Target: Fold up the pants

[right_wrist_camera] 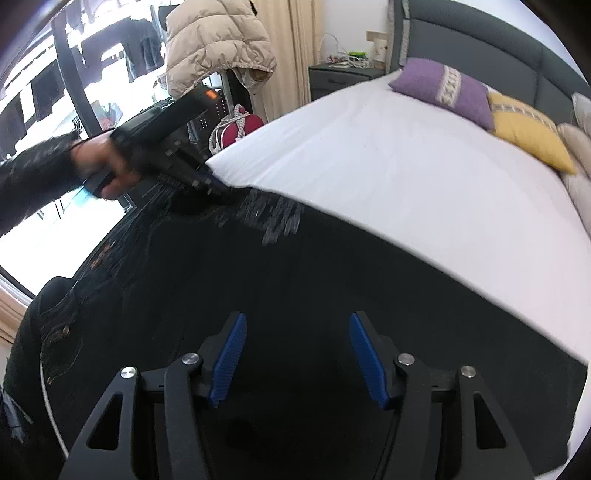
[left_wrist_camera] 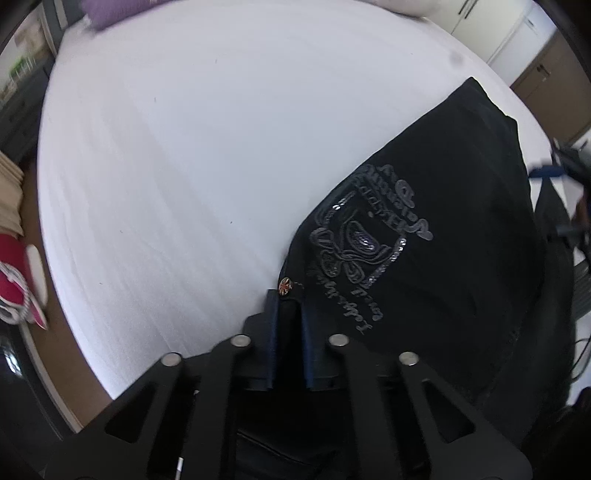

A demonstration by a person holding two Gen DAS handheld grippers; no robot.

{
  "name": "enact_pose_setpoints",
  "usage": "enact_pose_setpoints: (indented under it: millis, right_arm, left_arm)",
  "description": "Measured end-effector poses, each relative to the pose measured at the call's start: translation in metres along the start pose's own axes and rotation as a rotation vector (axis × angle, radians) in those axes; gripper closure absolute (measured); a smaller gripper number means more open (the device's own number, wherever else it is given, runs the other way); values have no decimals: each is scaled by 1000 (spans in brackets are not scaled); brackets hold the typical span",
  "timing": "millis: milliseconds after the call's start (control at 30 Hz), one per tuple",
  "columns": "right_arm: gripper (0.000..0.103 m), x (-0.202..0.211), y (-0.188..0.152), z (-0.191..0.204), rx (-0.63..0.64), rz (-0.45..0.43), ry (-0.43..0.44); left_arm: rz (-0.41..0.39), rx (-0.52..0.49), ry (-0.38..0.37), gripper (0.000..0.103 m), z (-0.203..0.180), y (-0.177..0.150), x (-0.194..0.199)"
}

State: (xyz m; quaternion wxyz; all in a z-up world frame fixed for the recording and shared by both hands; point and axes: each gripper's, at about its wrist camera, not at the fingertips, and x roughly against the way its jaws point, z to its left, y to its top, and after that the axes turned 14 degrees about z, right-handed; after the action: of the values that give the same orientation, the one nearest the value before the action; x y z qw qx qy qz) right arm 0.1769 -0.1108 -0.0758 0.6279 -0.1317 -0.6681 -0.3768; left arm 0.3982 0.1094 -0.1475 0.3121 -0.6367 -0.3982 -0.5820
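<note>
Black pants [left_wrist_camera: 436, 192] with a grey embroidered crest and a small red stud lie on the white bed [left_wrist_camera: 184, 155]. My left gripper [left_wrist_camera: 290, 306] is shut on the pants' edge by the stud, the cloth pinched between its blue pads. In the right wrist view the pants [right_wrist_camera: 295, 280] spread across the near side of the bed [right_wrist_camera: 406, 166]. My right gripper [right_wrist_camera: 297, 325] is open just above the dark cloth, holding nothing. The left gripper [right_wrist_camera: 218, 188] shows there too, held by a hand at the pants' far edge, blurred.
Purple [right_wrist_camera: 443, 88] and yellow [right_wrist_camera: 528, 129] pillows lie by the grey headboard [right_wrist_camera: 480, 33]. A nightstand [right_wrist_camera: 343, 77], a beige jacket [right_wrist_camera: 218, 40] and a red bag [right_wrist_camera: 240, 125] stand beyond the bed's left side. Cupboards [left_wrist_camera: 517, 40] stand beyond the bed.
</note>
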Motion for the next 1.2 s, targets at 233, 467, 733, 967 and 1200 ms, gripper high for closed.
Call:
enact_pose_setpoints:
  millis: [233,467,733,967,1200]
  right_arm:
    - [42,-14,63,3,147,25,-72]
    - [43,-46,99,-2,247,136,-127]
    - [94,-73,103,-17,241,273,-102]
    - [98,-48,95,-14,59,167,-5]
    - [98,-35,61,51,84,117,96]
  left_arm:
    - [-221,-27,123,97,-42,-56,48]
    - [-326,-50,123,97,-68,-87,61]
    - [-334,-33,101,97,-63,-88,59]
    - [-360,3,55,97,-71,-96,66]
    - [-371,18,-10,97,-105,-141,78]
